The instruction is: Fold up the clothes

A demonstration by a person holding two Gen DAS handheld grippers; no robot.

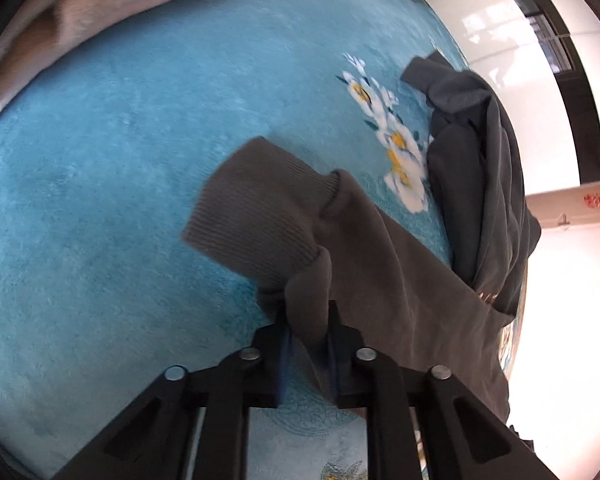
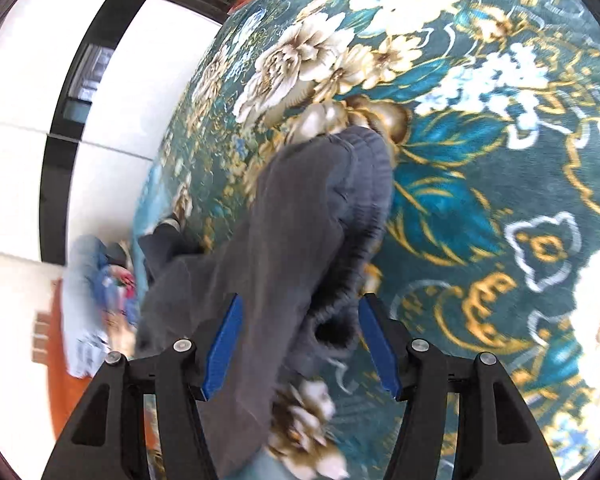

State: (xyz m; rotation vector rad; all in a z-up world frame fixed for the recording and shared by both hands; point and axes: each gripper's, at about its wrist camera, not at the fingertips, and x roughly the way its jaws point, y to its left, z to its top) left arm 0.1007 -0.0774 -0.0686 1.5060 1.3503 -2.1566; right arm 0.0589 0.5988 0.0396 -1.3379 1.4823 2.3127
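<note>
Writing: I can read none; there is a red mark on a pale box (image 1: 580, 206) at the edge of the left view and a small gold print on the dark sweatshirt (image 1: 488, 184), both too blurred to make out.
Left hand-held gripper (image 1: 308, 320): I see it clenched on a fold of the sweatshirt's sleeve (image 1: 340, 248), the cloth pinched between its fingers just behind the ribbed cuff (image 1: 260, 208).
Sleeve: it runs from my left hand-held gripper back to the bunched body of the sweatshirt, over the plain turquoise part of the carpet (image 1: 120, 200).
Right hand-held gripper (image 2: 300, 308): released, I see its blue pads (image 2: 224, 344) spread wide on either side of the grey cloth; whether they touch it I cannot tell.
Grey cloth (image 2: 292, 240): a ribbed-edged stretch lying between the right fingers and reaching forward over the flowered carpet.
Beige garment (image 1: 80, 12): on the carpet, well apart from the sleeve.
</note>
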